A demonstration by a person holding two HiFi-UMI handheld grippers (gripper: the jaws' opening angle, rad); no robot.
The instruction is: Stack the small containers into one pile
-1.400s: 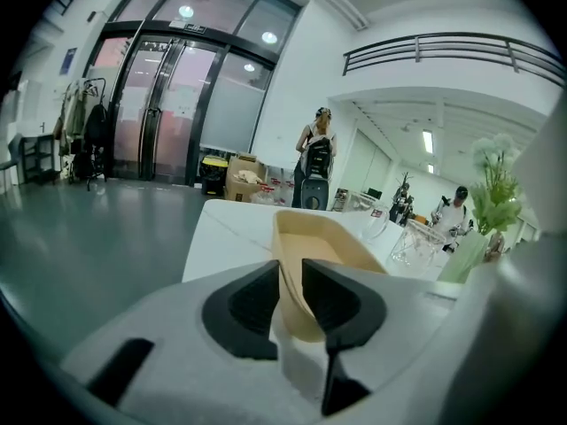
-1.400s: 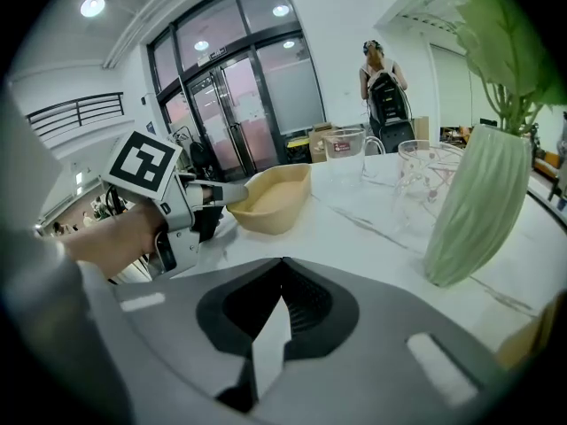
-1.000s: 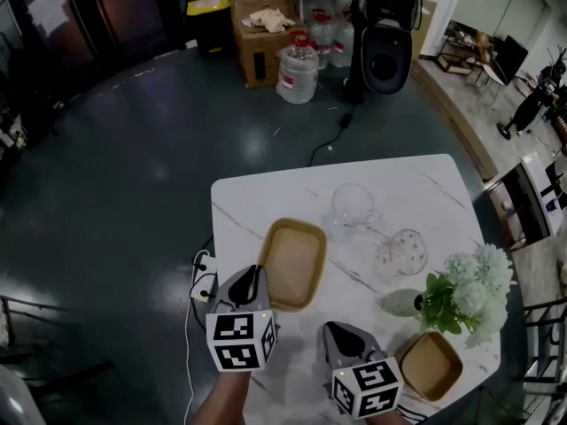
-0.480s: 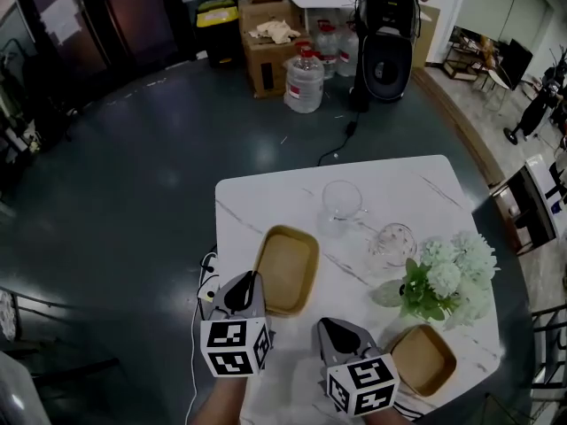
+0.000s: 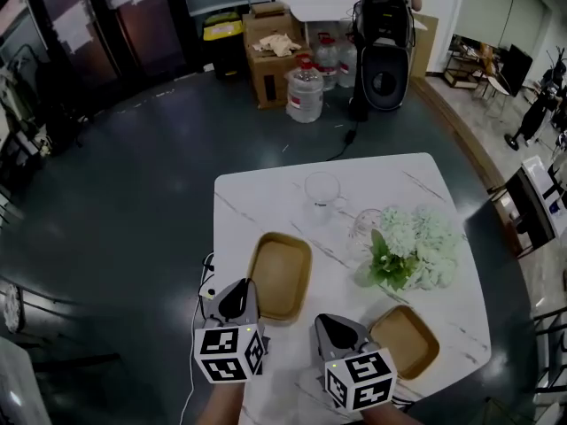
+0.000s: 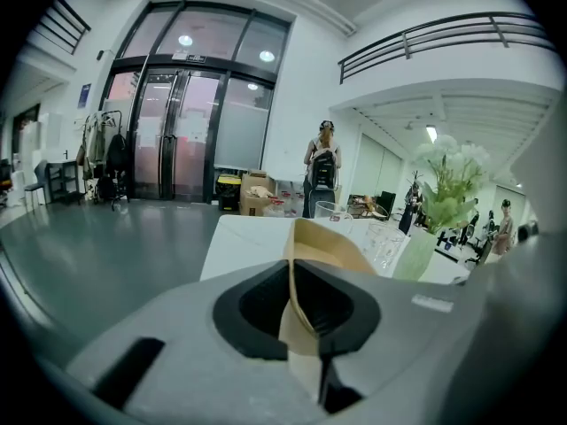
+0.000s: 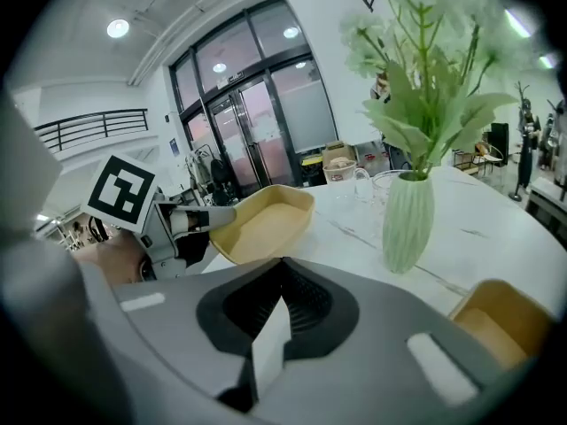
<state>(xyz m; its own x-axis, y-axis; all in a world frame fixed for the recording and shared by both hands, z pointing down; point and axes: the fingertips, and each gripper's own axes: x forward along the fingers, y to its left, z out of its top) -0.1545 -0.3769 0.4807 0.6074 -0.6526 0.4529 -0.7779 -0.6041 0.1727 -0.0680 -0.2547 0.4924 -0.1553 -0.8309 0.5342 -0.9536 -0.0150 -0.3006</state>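
**— Marble table [image 5: 266, 204], white with grey veins. What's nearest on it?**

— Two grippers at the near edge. The left gripper [image 5: 244, 287] has its jaws pinched on the near wall of a tan tray [image 5: 282, 273]. The wall is caught thin between the pads.

**— Is that tray off the table?**

— Its near end is up and it tilts. In the right gripper view it hangs out from the jaws over the marble. I can't tell whether its far end touches.

**— And the other one?**

— The right gripper [image 5: 324, 322] sits just beside the left, pointing forward and down. Its jaws are pressed together with nothing between them.

**— Where's the second container?**

— The second tray [image 5: 406, 342] is the same tan. It lies flat by the near right corner, just to the right of that gripper and apart from the first tray.

**— Further back?**

— A ribbed green vase [image 7: 407, 221] with white flowers [image 5: 415, 237] stands beyond the second tray. A clear glass [image 5: 364, 225] stands right beside the flowers. A cup [image 5: 321, 191] stands nearer the far edge.

**— Past the table?**

— Dark floor [image 5: 133, 193], then cardboard boxes [image 5: 270, 47] and water bottles [image 5: 304, 87]. A person [image 5: 383, 3] with a backpack stands at the far side.
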